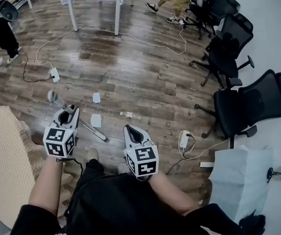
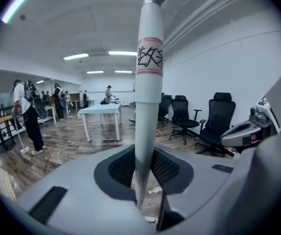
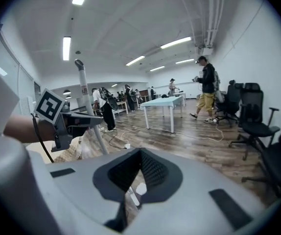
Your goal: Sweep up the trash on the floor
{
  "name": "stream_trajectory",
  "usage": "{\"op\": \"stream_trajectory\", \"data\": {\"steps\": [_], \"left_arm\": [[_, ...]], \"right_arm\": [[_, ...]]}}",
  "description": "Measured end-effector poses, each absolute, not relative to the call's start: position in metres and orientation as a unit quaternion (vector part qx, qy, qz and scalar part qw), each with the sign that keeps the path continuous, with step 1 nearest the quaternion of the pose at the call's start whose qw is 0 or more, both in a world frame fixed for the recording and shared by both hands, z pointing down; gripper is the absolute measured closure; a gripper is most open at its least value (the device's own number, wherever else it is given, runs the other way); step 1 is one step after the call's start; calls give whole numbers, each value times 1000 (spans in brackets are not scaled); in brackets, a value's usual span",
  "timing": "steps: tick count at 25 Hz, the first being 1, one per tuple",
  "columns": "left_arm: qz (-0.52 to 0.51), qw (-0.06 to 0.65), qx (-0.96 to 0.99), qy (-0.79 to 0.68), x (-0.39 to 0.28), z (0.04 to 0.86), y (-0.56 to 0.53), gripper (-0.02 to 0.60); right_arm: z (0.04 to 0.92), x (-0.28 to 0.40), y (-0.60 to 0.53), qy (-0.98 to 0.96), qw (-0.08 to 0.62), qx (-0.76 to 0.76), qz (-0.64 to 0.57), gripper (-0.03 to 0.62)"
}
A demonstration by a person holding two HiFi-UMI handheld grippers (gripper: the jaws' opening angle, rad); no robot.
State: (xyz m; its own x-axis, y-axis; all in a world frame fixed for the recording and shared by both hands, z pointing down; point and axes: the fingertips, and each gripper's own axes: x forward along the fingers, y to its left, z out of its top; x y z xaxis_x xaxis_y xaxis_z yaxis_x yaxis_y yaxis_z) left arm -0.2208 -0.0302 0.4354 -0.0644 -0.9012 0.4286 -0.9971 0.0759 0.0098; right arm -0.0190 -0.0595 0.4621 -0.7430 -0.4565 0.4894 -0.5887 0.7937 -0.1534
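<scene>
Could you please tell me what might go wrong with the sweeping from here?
Only the left gripper clamps the pole. The right gripper is shut and empty, so the pole may twist. A power strip lies near the scraps, and a wide sweep might snag it.

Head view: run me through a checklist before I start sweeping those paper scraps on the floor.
1. Left hand-held gripper shut on the white pole: ok.
2. Right hand-held gripper free to help: ok, jaws together with nothing between them.
3. Paper scraps and crumpled wrapper in sight just ahead: ok.
4. Pole's lower end down on the wooden floor: cannot tell.
5. Power strip lying apart from the scraps: ok.
</scene>
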Motion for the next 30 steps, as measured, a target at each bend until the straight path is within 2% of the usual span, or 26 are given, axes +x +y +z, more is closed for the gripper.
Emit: {"op": "stream_trajectory", "data": {"steps": [7,19,30], "left_arm": [[234,137,785,-557,-245,479,-68,506],[135,263,652,-698,-369,540,-124,506],[103,277,581,-758,-421,572,-166,506]], "right_arm": [[473,-24,-60,-877,254,373,164,582],[489,-39,-36,-824,316,441,161,582],[500,-16,-18,-790,357,471,164,582]]}}
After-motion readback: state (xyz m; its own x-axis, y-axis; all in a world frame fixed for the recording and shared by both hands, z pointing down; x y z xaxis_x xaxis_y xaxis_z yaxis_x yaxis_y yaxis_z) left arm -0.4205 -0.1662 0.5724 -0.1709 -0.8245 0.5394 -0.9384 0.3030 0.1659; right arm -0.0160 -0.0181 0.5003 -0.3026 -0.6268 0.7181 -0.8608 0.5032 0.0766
